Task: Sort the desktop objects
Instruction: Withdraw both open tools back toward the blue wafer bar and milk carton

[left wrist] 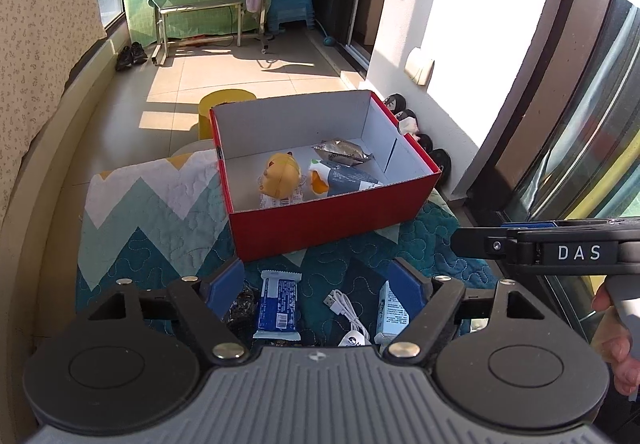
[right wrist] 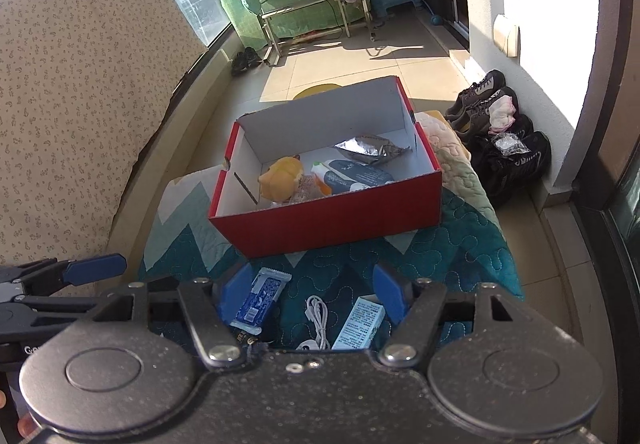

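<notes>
A red shoebox (left wrist: 320, 220) with a white inside stands on the teal zigzag quilt (left wrist: 152, 220). It holds a yellow plush toy (left wrist: 280, 174), a silver snack packet (left wrist: 344, 152) and a grey-blue pouch (left wrist: 348, 180). In front of it on the quilt lie a blue snack bar (left wrist: 278, 300), a white USB cable (left wrist: 348, 310) and a small pale-blue carton (left wrist: 394, 314). My left gripper (left wrist: 316, 286) hangs open above these, touching none of them. My right gripper (right wrist: 312, 292) is open over the same snack bar (right wrist: 262, 296), cable (right wrist: 318, 318) and carton (right wrist: 360, 324). The red shoebox (right wrist: 328, 222) lies just beyond.
Dark shoes (right wrist: 500, 132) line the wall to the right of the quilt. A yellow stool (left wrist: 224, 104) stands behind the box. A patterned curtain (right wrist: 80, 104) hangs at the left. A clothes rack (left wrist: 200, 24) and blue stools (left wrist: 290, 0) stand far back. A hand (left wrist: 612, 344) holds the right gripper's handle.
</notes>
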Available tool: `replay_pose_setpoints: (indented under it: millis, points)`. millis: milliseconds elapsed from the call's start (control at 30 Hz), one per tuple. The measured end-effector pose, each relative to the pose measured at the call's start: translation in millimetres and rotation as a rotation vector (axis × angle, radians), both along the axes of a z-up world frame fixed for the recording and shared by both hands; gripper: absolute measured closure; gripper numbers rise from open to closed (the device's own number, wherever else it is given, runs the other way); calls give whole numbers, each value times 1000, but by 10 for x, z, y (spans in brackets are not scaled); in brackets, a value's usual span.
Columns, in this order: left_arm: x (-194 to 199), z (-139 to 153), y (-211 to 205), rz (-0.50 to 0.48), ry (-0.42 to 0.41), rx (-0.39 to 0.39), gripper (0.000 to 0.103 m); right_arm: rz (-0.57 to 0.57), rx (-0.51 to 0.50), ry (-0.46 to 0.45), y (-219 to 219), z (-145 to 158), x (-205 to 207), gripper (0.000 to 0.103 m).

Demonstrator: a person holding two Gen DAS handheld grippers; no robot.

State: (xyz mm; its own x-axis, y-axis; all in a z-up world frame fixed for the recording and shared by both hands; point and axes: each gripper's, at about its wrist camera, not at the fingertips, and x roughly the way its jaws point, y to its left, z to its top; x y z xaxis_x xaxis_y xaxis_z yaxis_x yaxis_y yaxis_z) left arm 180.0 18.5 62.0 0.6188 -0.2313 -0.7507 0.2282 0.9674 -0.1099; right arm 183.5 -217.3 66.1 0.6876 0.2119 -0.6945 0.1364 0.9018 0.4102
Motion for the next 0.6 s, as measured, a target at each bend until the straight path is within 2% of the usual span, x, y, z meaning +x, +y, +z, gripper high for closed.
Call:
replay_pose_setpoints:
  millis: [300,600]
  points:
    - [-93,-261,46,29,58,-3,23,-3,0,51,84,-219,-53,36]
    - [-118,-562,88,38,110,-24,14,-18,2,111,99,-463,-5,36]
